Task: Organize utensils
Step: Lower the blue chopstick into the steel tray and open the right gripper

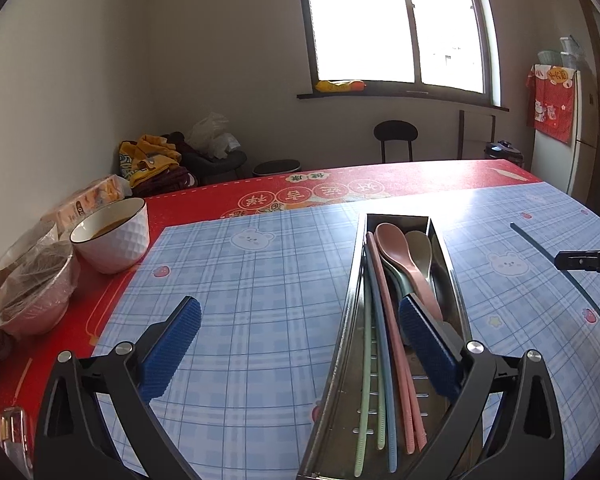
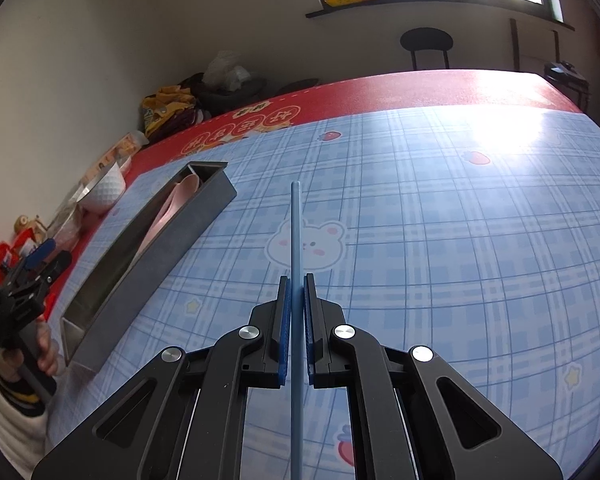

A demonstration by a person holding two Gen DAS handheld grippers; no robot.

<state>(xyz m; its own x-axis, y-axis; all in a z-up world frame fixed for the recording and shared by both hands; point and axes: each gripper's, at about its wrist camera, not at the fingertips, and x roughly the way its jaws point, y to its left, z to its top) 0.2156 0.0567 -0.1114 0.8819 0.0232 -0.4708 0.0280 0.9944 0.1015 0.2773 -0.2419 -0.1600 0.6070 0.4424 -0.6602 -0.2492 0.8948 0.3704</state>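
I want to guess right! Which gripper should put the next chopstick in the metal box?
Right. The right gripper is already shut on the blue chopstick; the left gripper is open at the metal box.

Your right gripper's (image 2: 297, 320) blue chopstick (image 2: 295, 232) runs off the bottom edge. In the left wrist view, your blue finger (image 1: 428, 344) covers the spoons' (image 1: 396, 256) handles, and the metal tray's (image 1: 448, 256) near end is cut off below.

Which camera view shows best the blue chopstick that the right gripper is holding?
The right wrist view: the blue chopstick runs centrally between the right gripper pads. The left wrist view shows it only as a thin dark line at the right edge.
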